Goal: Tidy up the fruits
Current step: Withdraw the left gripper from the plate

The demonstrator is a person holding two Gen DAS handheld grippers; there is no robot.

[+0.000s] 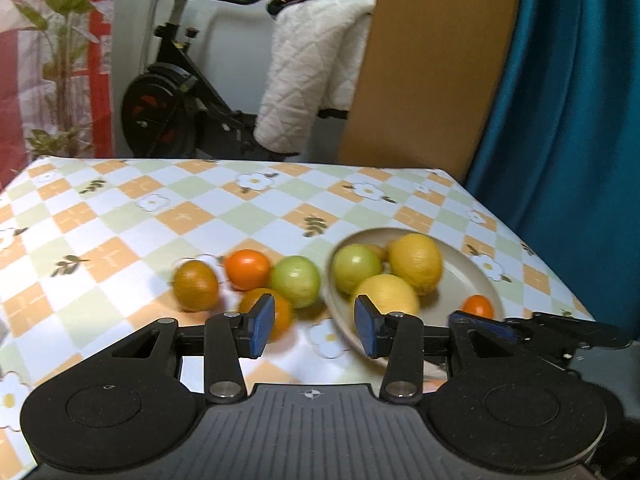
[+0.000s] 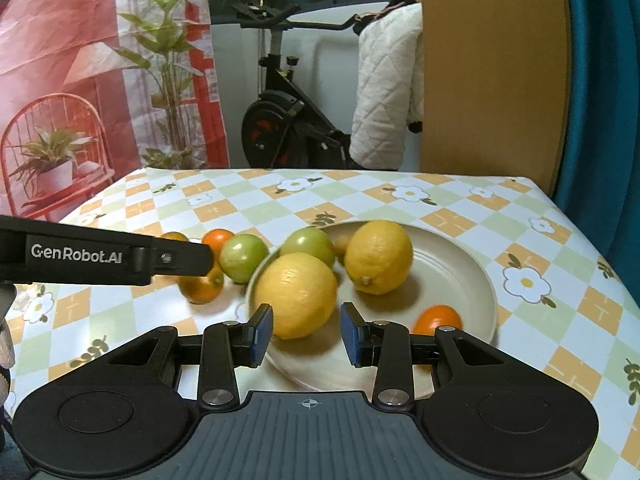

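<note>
Matt cream plate (image 2: 460, 276), smooth, with faint concentric ridges, near the table's right edge. Lemons (image 2: 378, 256) with dimpled, slightly shiny yellow rind; green fruit (image 2: 244, 258) and oranges (image 1: 247, 269) with smooth, glossy skin. Tablecloth (image 2: 360, 200) smooth, faintly sheened, printed in checks and flowers. Left gripper (image 1: 315, 330) and right gripper (image 2: 306, 334): matt black plastic bodies, ribbed grey plate, bright metal pivot pins, textured blue pads (image 2: 352, 334). Beyond the far edge, a quilted white cloth (image 1: 304, 72).

Tablecloth (image 2: 460, 216) checked orange, pale green, white, with white daisies. Plate (image 2: 460, 272) cream. Two lemons (image 2: 378, 256) yellow, two green fruits (image 2: 244, 258), oranges (image 1: 247, 269) orange, one possibly brownish-green (image 1: 196, 286), blurred. Gripper pads (image 1: 264, 330) blue. Curtain (image 1: 568, 120) teal.
</note>
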